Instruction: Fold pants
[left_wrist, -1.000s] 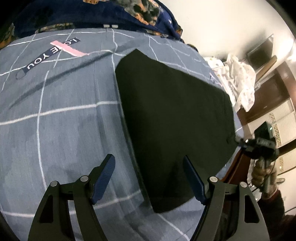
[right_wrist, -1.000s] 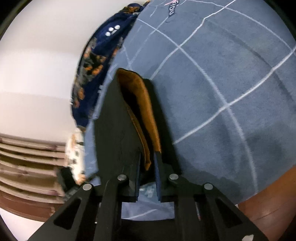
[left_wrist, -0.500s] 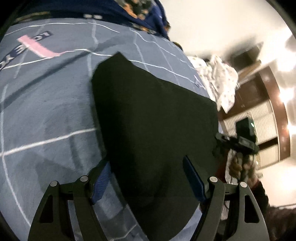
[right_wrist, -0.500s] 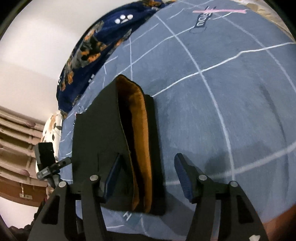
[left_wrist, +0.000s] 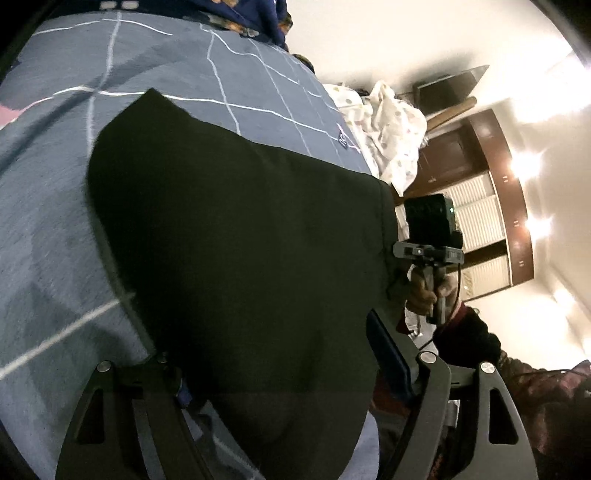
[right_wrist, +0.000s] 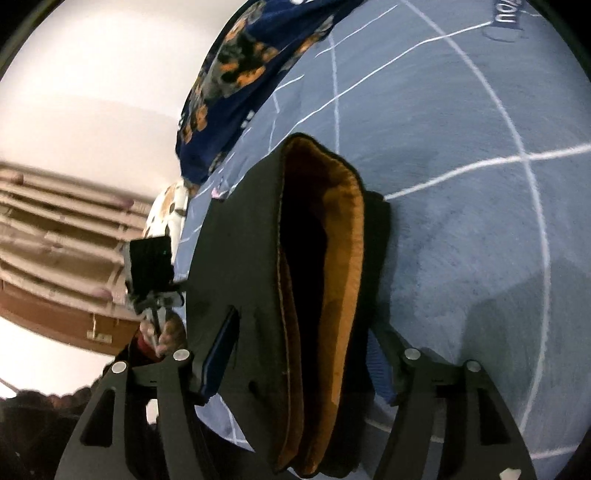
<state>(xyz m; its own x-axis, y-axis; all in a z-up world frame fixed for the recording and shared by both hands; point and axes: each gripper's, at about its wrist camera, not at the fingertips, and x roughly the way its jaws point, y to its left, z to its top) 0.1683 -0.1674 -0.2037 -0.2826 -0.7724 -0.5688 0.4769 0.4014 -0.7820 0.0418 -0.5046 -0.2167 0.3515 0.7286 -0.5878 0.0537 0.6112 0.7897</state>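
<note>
The black pants (left_wrist: 236, 240) lie folded into a flat block on the blue-grey bedspread (left_wrist: 48, 192). In the right wrist view the pants (right_wrist: 240, 266) show an orange lining (right_wrist: 332, 258) at the open waist end. My left gripper (left_wrist: 280, 354) is open, its fingers straddling the near end of the pants. My right gripper (right_wrist: 299, 354) is open, its fingers on either side of the waist end. Each gripper shows in the other's view, held in a hand: the right one (left_wrist: 432, 236) and the left one (right_wrist: 151, 266).
A dark blue floral quilt (right_wrist: 251, 70) lies along the far side of the bed. White patterned cloth (left_wrist: 391, 122) is heaped beyond the bed's edge. Dark wooden furniture (left_wrist: 480, 147) and a bright window stand behind. The bedspread has white grid lines.
My right gripper has let go of the waist end and opened. Both grippers have moved closer over the pants, and now straddle their ends.
</note>
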